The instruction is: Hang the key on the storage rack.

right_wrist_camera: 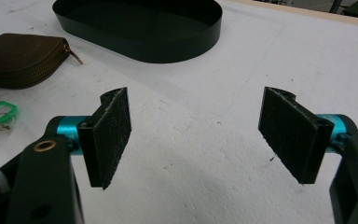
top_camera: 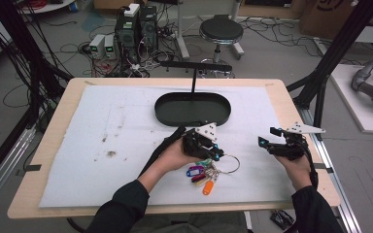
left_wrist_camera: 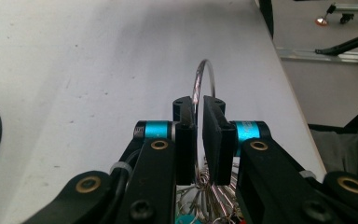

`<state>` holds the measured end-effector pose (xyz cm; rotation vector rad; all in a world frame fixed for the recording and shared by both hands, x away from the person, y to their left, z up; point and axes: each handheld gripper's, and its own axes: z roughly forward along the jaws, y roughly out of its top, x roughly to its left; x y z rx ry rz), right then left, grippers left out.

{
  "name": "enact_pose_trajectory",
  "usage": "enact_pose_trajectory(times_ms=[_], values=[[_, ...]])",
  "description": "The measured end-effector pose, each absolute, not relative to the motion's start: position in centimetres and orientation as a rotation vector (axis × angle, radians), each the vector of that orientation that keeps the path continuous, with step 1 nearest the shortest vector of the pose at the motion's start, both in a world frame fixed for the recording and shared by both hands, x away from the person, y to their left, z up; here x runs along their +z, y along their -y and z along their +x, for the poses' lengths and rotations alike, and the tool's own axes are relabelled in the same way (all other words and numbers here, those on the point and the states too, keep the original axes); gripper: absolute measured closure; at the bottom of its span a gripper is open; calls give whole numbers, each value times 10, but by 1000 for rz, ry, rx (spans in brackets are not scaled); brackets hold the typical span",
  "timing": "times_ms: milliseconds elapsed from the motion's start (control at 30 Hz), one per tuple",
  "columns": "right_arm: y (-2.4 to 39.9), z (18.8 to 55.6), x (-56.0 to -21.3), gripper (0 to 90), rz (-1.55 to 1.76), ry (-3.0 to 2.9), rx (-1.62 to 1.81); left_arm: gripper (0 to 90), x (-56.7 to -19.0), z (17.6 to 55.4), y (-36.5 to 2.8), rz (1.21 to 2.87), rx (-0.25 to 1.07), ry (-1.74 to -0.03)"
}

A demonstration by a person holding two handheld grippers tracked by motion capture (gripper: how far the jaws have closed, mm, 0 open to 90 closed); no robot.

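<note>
one white mat covers the table, and on it we see one black oval tray and one brown pouch. one key bunch lies near the front edge. our left gripper stands narrow, pinching its big wire ring; our right gripper stays wide and empty. we think the thin ring can slip out, because only the pad edges hold it.
</note>
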<state>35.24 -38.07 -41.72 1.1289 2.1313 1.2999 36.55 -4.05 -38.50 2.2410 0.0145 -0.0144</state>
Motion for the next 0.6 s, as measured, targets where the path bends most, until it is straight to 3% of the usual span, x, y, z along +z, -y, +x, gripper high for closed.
enact_pose_trajectory(times_ms=[600], values=[[381, 353, -417, 260, 1133, -2128, 1299, 861, -390, 365, 42, 2277, -31, -18]])
